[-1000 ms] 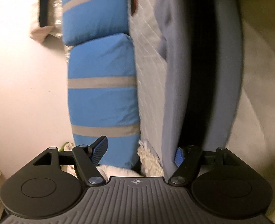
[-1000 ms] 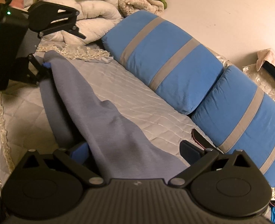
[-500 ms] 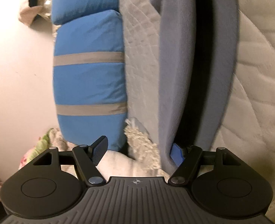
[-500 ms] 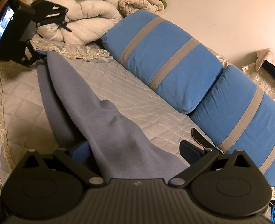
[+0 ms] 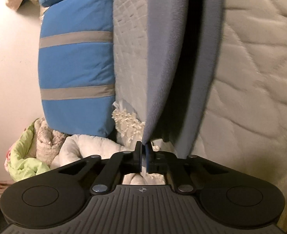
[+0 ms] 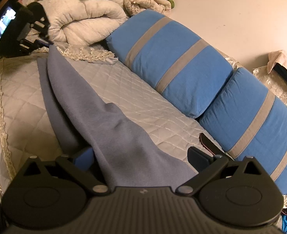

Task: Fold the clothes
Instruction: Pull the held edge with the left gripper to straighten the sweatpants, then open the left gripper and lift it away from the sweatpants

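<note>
Blue-grey garment (image 6: 96,105) lies stretched along the bed (image 6: 22,97); the left gripper (image 5: 143,152) pinches its far corner, the right gripper (image 6: 141,156) fingers stay spread around the near end, probably to pull it flat.

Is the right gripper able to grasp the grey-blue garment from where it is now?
Probably yes. The right gripper is open, and the grey-blue garment already runs between its fingers with nothing covering it. The left gripper pinches the far end, so the cloth is stretched along the quilted bed cover.
</note>
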`<state>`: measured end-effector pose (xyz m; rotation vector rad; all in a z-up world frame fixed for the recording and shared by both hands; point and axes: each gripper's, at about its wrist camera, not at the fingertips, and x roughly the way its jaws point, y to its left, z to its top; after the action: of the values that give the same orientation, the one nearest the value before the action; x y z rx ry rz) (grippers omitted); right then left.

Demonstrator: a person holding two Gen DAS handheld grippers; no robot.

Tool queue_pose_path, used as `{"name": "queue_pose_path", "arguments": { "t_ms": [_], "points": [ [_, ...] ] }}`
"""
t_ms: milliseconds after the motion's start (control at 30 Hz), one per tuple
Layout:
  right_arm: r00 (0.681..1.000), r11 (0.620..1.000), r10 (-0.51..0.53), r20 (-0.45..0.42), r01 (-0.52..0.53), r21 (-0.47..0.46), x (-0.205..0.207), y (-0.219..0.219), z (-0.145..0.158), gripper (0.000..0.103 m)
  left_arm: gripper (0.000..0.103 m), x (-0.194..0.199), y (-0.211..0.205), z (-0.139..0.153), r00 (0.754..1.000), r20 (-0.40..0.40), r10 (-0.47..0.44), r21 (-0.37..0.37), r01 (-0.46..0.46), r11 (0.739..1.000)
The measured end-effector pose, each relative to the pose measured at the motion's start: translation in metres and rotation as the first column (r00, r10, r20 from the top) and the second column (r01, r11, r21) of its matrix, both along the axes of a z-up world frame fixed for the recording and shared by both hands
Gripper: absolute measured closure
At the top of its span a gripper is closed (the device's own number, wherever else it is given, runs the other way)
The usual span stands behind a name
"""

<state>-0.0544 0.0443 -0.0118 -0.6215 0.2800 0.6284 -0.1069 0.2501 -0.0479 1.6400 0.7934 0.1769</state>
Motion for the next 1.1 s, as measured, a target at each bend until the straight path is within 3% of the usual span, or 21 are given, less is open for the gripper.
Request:
{"name": "queue_pose_path", "arguments": {
  "t_ms": [133,300,667,767,833,867,900,933,967,1000,1033,1100],
  "points": [
    [1.000,1.000,-0.002,-0.002,0.002,0.003,0.000,0.000,0.000,0.000,0.100,-0.012,0.002,-0.001,0.998,-0.052,-0.018,-0.007,0.018,1.000],
    [1.000,1.000,-0.001,-0.006,0.001,-0.001,-0.001,0.001,-0.001,0.000,0.100,-0.003,0.011,-0.008,0.998,-0.063,-0.017,-0.031,0.015,0.999],
    [1.000,1.000,0.013,0.002,-0.013,-0.024,-0.005,0.004,-0.005,0.000,0.098,0.002,0.027,-0.022,0.995,-0.083,0.057,-0.086,-0.064,0.994],
    [1.000,1.000,0.014,0.002,-0.014,-0.024,-0.006,0.004,-0.004,0.000,0.098,0.005,0.033,-0.020,0.989,-0.081,0.124,-0.116,-0.133,0.984],
    [1.000,1.000,0.013,0.001,-0.013,-0.020,-0.006,0.003,-0.004,0.000,0.093,0.010,0.040,-0.013,0.977,-0.095,0.192,-0.146,-0.204,0.968],
    [1.000,1.000,0.013,0.000,-0.013,-0.017,-0.006,0.003,-0.003,0.000,0.080,0.011,0.044,-0.005,0.971,-0.096,0.218,-0.174,-0.232,0.957],
    [1.000,1.000,0.013,-0.002,-0.013,-0.015,-0.006,0.002,-0.002,0.000,0.061,0.012,0.047,0.005,0.966,-0.096,0.241,-0.205,-0.256,0.945],
    [1.000,1.000,0.013,-0.003,-0.013,-0.012,-0.007,0.002,-0.001,0.000,0.052,0.014,0.049,0.017,0.962,-0.092,0.257,-0.256,-0.272,0.927],
    [1.000,1.000,0.013,-0.005,-0.013,-0.009,-0.007,0.002,-0.001,0.000,0.041,0.017,0.052,0.034,0.956,-0.090,0.279,-0.338,-0.293,0.895],
    [1.000,1.000,0.012,-0.006,-0.012,-0.006,-0.007,0.001,0.000,0.000,0.040,0.021,0.056,0.049,0.949,-0.085,0.305,-0.425,-0.311,0.850],
    [1.000,1.000,0.012,-0.009,-0.012,-0.003,-0.006,0.001,0.000,0.000,0.040,0.027,0.061,0.066,0.938,-0.081,0.337,-0.520,-0.328,0.789],
    [1.000,1.000,0.012,-0.011,-0.012,-0.003,-0.006,0.001,0.000,0.000,0.040,0.040,0.073,0.096,0.903,-0.083,0.421,-0.720,-0.347,0.601]
  ]
}}
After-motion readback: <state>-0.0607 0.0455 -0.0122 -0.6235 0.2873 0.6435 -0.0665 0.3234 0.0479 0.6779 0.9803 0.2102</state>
